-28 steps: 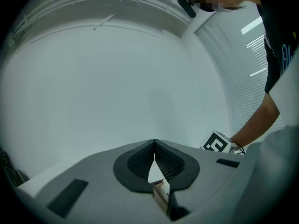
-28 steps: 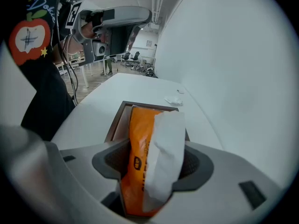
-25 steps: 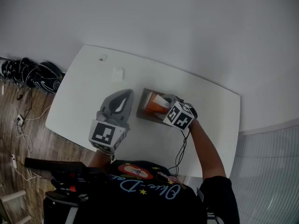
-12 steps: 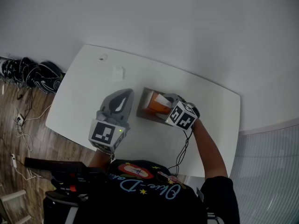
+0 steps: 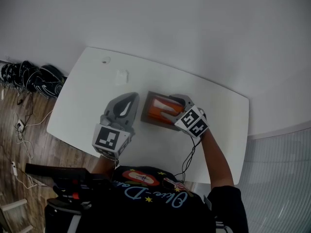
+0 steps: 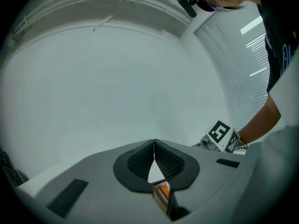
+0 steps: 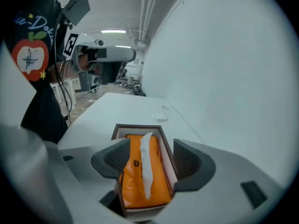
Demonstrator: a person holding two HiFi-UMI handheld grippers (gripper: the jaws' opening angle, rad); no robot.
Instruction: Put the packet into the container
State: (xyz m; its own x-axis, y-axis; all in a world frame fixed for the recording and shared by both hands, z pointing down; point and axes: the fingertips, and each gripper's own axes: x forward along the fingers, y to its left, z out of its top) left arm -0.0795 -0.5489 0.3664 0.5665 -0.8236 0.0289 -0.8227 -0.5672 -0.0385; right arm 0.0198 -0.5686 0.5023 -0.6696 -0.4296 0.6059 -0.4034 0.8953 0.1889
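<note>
Right now, nearest the person, the right gripper (image 7: 150, 157) hangs above the container (image 7: 138, 126) w/ its jaws wide apart. They have just been opening, and no pad touches anything. Below and btwn them lies the packet (image 7: 140, 185): bright orange, soft-looking, lying flat, w/ a white strip (image 7: 146, 164) running up its middle and a small dark mark left of that. It sits wholly inside the container, a shallow rectangular box w/ a dark brown rim and white inner walls, and fills nearly the whole bottom. The left gripper (image 6: 154, 158) sits just beside the box on its left, jaws together at the tips, nothing held.

Vs. a second ago in the head view: the right gripper (image 5: 174, 111) has drawn up and back toward the person, so the packet (image 5: 159, 109) now shows most of its orange face where the jaws covered it before. The left gripper (image 5: 126, 101) and the container (image 5: 147, 114) sit as they did.

Room: the container stands near the middle of the table (image 5: 92, 96), well clear of every edge. Bare top lies to its right and beyond it. Farther out, a crumpled white scrap (image 5: 122, 76) lies apart from the box, and the wall (image 5: 194, 23) rises behind the far edge. Off the left edge, dark bags (image 5: 34, 76) lie on the floor.
</note>
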